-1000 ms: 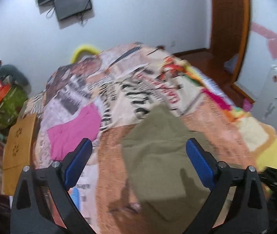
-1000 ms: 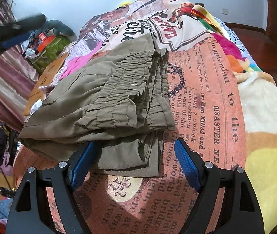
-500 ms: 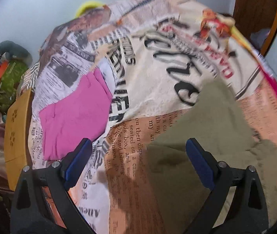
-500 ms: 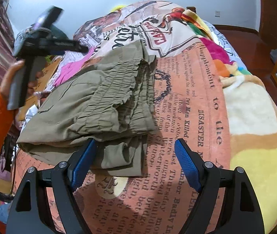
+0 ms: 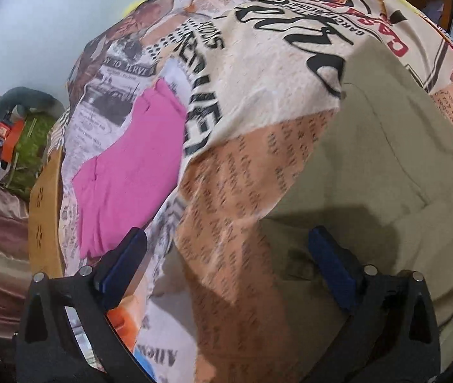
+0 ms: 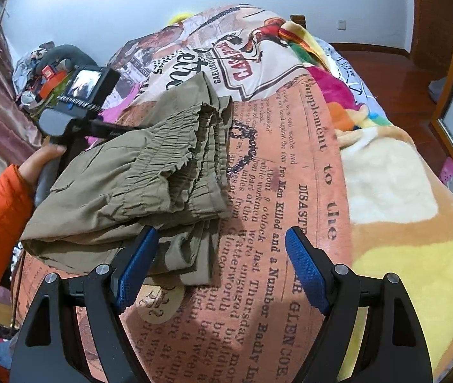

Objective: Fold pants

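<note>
Olive-green pants (image 6: 137, 178) lie folded in layers on the newspaper-print bedspread (image 6: 296, 191), elastic waistband toward the far side. In the left wrist view the pants (image 5: 386, 159) fill the right half. My left gripper (image 5: 226, 261) is open and empty, low over the bedspread at the pants' left edge; its right finger is over the cloth. It also shows in the right wrist view (image 6: 76, 111), held in a hand beyond the pants. My right gripper (image 6: 218, 265) is open and empty, just in front of the pants' near edge.
A folded pink garment (image 5: 130, 166) lies on the bed left of the pants. A cardboard box (image 5: 46, 210) and cluttered bags (image 5: 12, 134) stand beside the bed's left side. A plush yellow-and-white blanket (image 6: 402, 207) covers the bed's right side. A wooden door (image 6: 434, 16) stands at the back right.
My left gripper has dropped lower and swung left toward the pants' left edge. My right gripper has drawn back slightly from the pants. Both stay open.
</note>
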`<state>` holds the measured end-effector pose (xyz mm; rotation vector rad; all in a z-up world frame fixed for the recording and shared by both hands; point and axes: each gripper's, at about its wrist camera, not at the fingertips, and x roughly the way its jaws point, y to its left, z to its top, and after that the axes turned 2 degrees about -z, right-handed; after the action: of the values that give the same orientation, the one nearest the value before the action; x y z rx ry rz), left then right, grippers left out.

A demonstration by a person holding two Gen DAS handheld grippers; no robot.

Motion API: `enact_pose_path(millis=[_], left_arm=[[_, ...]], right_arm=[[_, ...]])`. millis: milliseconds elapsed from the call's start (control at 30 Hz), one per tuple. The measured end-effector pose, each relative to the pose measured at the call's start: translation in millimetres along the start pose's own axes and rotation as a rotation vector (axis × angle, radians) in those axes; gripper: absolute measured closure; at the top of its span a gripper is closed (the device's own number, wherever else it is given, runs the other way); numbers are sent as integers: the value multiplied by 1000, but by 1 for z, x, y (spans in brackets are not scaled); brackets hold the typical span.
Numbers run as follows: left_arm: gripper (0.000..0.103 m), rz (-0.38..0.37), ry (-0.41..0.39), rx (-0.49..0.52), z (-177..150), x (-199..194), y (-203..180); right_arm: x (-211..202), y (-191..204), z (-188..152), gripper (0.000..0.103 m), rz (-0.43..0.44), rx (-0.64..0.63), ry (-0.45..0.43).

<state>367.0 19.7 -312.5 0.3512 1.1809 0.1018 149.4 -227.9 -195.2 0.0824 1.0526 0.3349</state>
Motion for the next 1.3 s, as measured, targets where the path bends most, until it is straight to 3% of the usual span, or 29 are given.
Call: enact_pose_path(millis=[333, 600, 733, 900, 1000, 1133, 1300], left_arm=[[0, 16, -25, -30, -62, -40, 29], [0, -81, -30, -118, -110, -69, 43], [0, -112, -67, -114, -130, -83, 40], [0, -107, -86, -87, -134, -93, 41], [0, -131, -102, -123, -133, -97, 50], [0, -49, -73, -154, -137, -78, 57], [0, -81, -50, -259, -153, -65, 77]], right_arm=[[-15, 0, -2, 24, -38, -2, -37], [-16, 21, 9, 24, -17, -53, -66], [-5, 37, 13, 24, 13, -105, -54], [8, 41, 24, 24, 3, -133, -64], [12, 34, 31, 24, 3, -111, -72], [30, 26, 33, 25, -37, -105, -27], [45, 19, 23, 25, -9, -94, 25]])
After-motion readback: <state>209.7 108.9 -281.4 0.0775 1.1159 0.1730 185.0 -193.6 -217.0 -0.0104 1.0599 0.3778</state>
